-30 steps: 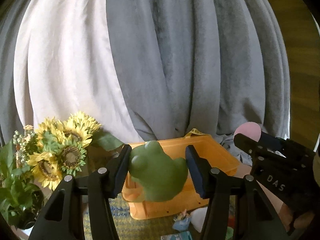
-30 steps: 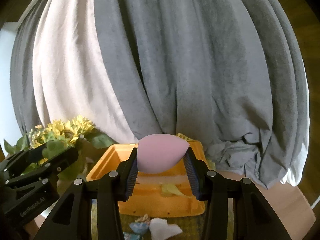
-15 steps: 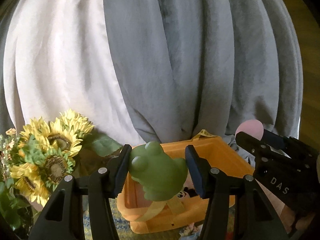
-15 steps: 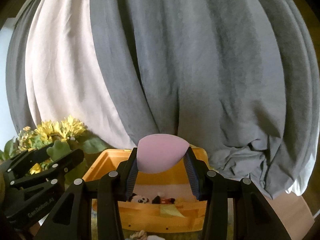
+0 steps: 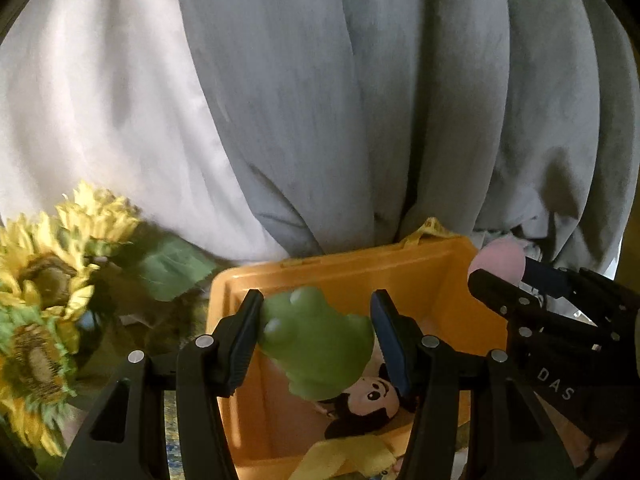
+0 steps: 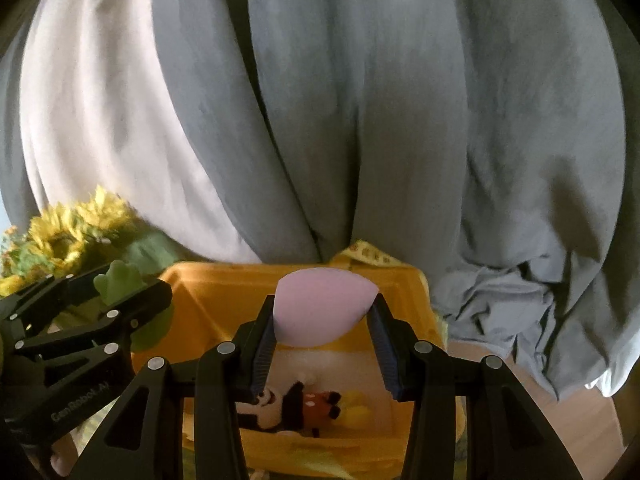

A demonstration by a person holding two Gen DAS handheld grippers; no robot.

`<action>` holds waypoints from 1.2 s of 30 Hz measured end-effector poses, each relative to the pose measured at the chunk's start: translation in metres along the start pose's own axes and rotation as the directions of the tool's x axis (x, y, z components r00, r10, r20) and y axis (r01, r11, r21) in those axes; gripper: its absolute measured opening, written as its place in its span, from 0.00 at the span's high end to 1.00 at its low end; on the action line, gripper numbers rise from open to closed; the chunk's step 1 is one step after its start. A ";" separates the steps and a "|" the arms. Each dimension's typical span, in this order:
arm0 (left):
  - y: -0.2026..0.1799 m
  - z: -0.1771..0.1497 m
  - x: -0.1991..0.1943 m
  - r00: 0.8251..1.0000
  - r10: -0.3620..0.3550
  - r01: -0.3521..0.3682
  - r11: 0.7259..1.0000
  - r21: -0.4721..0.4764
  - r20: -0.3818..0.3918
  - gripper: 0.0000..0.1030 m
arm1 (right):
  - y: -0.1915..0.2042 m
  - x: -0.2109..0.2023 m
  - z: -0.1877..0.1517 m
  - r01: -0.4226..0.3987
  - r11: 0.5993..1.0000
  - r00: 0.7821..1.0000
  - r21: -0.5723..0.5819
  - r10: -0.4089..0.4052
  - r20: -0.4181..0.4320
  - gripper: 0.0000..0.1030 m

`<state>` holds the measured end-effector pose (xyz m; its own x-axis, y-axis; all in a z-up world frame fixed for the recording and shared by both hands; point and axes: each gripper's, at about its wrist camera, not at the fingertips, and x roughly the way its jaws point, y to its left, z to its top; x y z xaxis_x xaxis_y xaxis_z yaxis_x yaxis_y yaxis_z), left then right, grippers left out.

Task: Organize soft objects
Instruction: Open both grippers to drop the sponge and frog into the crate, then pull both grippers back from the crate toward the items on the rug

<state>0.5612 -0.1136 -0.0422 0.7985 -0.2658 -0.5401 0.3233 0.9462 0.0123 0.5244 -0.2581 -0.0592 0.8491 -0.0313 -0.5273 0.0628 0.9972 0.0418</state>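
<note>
Where bin (image 5: pixel 332 276) dips, doll (image 5: pixel 372 398) half-hidden.

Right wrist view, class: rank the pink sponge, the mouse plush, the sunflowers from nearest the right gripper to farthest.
1. Pink sponge, clamped in the right gripper.
2. Mouse plush, below, inside the orange bin.
3. Sunflowers, far left, beyond the bin.

Two grippers, left (image 5: pixel 316 334) and right (image 6: pixel 326 334), each clamp one soft toy: one green frog (image 5: pixel 318 344) and one pink egg-shaped sponge (image 6: pixel 322 310). One orange bin (image 5: pixel 340 276) holds one black-eared mouse doll (image 6: pixel 288 404) and one yellow cloth item (image 5: pixel 348 456). At least three sunflowers (image 5: pixel 44 280) stand beside it. Two drapes hang behind, one white (image 5: pixel 100 120) and one grey (image 5: pixel 380 100).
</note>
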 end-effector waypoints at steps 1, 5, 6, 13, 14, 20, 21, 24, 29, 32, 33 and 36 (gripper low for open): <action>0.001 0.000 0.004 1.000 -0.006 0.006 1.000 0.000 -0.009 0.40 | -0.001 0.004 0.000 -0.002 1.000 1.000 0.000 0.002 -0.014 0.56; 0.001 0.000 0.013 0.999 -0.015 0.015 1.000 -0.001 -0.041 0.32 | -0.005 0.016 -0.001 0.010 1.000 0.998 0.003 -0.010 -0.057 0.47; 0.001 -0.001 0.013 0.999 -0.008 0.008 1.000 0.001 -0.044 0.32 | -0.006 0.018 -0.002 0.018 1.000 0.998 0.000 -0.018 -0.061 0.39; 0.003 -0.004 -0.003 1.000 0.016 -0.016 1.000 -0.007 -0.021 0.29 | -0.011 0.006 -0.002 0.045 0.999 0.998 0.020 -0.044 -0.054 0.37; 0.003 -0.004 -0.007 1.000 0.021 -0.021 1.000 -0.008 -0.014 0.27 | -0.010 0.003 -0.002 0.045 0.999 0.998 0.019 -0.044 -0.052 0.37; 0.004 -0.006 -0.039 0.998 0.053 -0.052 0.999 -0.009 0.032 0.22 | -0.006 -0.023 -0.002 0.051 0.998 0.999 0.019 -0.051 -0.020 0.34; 0.004 -0.007 -0.046 0.997 0.058 -0.058 0.998 -0.009 0.042 0.22 | -0.005 -0.030 -0.002 0.056 0.998 0.998 0.020 -0.056 -0.007 0.34; 0.002 -0.008 -0.065 0.996 0.059 -0.059 0.998 -0.008 0.063 0.21 | -0.002 -0.048 -0.002 0.058 0.998 0.998 0.020 -0.058 0.016 0.34; 0.000 -0.014 -0.093 0.993 0.065 -0.065 0.998 -0.004 0.095 0.19 | 0.002 -0.077 -0.005 0.054 0.998 0.998 0.013 -0.054 0.042 0.32; -0.002 -0.020 -0.106 0.992 0.074 -0.074 0.997 0.004 0.104 0.19 | 0.004 -0.092 -0.009 0.066 0.998 0.996 0.005 -0.066 0.054 0.30; -0.003 -0.022 -0.111 0.991 0.076 -0.077 0.997 0.007 0.106 0.19 | 0.004 -0.097 -0.011 0.067 0.998 0.996 0.006 -0.068 0.052 0.29; -0.005 -0.029 -0.125 0.989 0.090 -0.091 0.996 0.011 0.117 0.19 | 0.001 -0.107 -0.017 0.073 0.997 0.996 0.022 -0.074 0.050 0.26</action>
<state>0.4457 -0.0796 0.0008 0.8783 -0.1998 -0.4345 0.2545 0.9645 0.0708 0.4245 -0.2526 -0.0168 0.8672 -0.1088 -0.4860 0.1362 0.9904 0.0214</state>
